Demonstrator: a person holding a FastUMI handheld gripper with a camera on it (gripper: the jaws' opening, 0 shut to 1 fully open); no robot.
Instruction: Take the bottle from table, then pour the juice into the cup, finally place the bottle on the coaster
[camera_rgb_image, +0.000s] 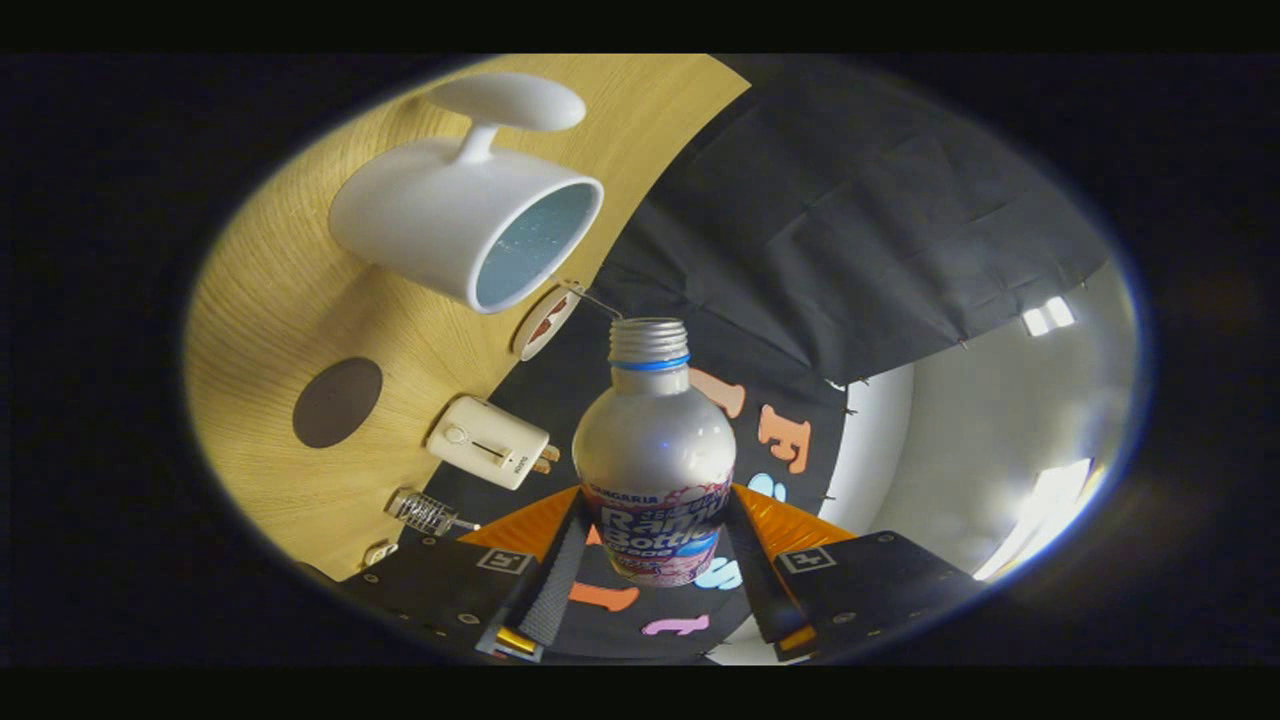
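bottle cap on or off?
Off. The bottle, held between the tongs, shows bare neck threads and an open mouth, pointing toward the cup.

A wooden table (270, 300) carries a white plug adapter (487, 442) with its prongs toward the table's edge. Near it lies a small clear ribbed item with a metal tip (425, 512), and a round white disc with red markings (545, 322) sits at the edge.
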